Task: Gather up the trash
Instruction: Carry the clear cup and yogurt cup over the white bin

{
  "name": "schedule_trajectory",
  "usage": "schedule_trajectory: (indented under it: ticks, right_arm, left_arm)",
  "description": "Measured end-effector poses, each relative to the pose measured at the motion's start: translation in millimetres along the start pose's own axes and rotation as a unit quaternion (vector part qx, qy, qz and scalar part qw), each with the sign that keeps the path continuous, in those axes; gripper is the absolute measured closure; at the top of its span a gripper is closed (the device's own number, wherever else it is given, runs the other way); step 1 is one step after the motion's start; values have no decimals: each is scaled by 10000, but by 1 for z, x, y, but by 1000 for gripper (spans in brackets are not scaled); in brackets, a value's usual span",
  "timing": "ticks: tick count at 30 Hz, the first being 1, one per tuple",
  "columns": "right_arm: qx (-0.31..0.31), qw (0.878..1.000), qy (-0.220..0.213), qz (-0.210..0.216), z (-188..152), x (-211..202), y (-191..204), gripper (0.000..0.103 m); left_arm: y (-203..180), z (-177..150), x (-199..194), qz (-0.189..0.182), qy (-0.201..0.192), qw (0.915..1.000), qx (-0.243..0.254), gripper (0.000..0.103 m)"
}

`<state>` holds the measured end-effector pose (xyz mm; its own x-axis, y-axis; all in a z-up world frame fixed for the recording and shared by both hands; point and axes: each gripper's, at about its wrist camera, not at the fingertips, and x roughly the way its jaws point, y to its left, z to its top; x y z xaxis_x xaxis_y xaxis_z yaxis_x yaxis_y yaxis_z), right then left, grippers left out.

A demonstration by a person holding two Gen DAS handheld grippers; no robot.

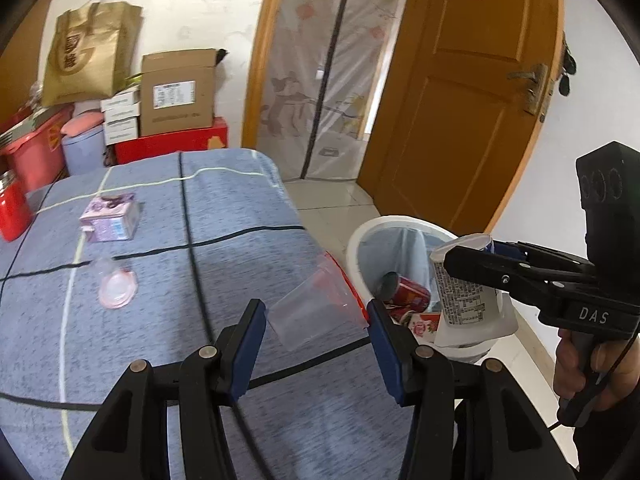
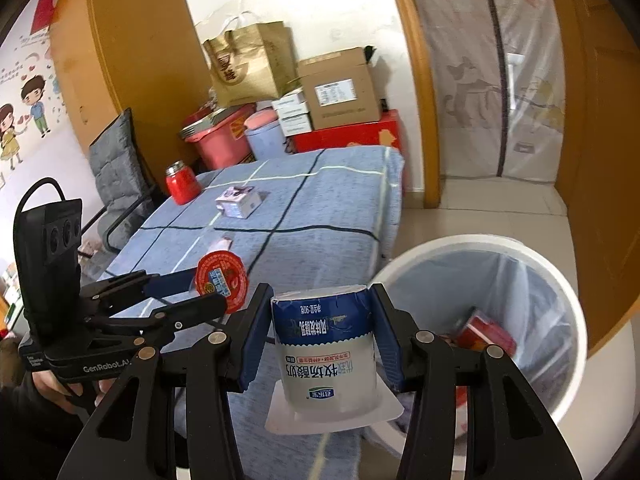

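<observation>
A blue checked tabletop (image 1: 168,240) stands beside a white bin (image 2: 560,360). A yogurt cup (image 2: 326,352) is gripped by the right tongs (image 2: 324,344) just short of the bin rim; released here, it may fall outside. A clear cup (image 1: 320,304) is gripped by the left tongs (image 1: 316,344) at the bin-side table edge.

Item count — both wrist views

One white-and-blue yogurt cup (image 2: 326,346), one clear plastic cup with red lid (image 1: 320,304), one purple carton (image 1: 111,218), one white round bin (image 2: 520,264), one red flask (image 2: 182,182).
</observation>
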<state>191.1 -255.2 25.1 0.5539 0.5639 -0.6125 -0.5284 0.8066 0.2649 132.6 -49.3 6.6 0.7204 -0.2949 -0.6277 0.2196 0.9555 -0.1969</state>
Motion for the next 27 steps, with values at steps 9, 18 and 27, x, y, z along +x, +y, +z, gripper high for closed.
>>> schedule_trajectory:
  ticks: [9, 18, 27]
  right_arm:
    - [340, 9987, -76, -382, -9, -18, -42, 53]
    - [711, 9953, -96, -655, -18, -27, -81, 53]
    - [948, 9922, 6, -809, -27, -23, -109, 53]
  left_arm:
    - [-32, 10, 28, -251, 99, 9993, 260, 51]
    - [-62, 16, 61, -527, 270, 9966, 567, 51]
    - [-79, 15, 89, -732, 436, 9938, 715, 50]
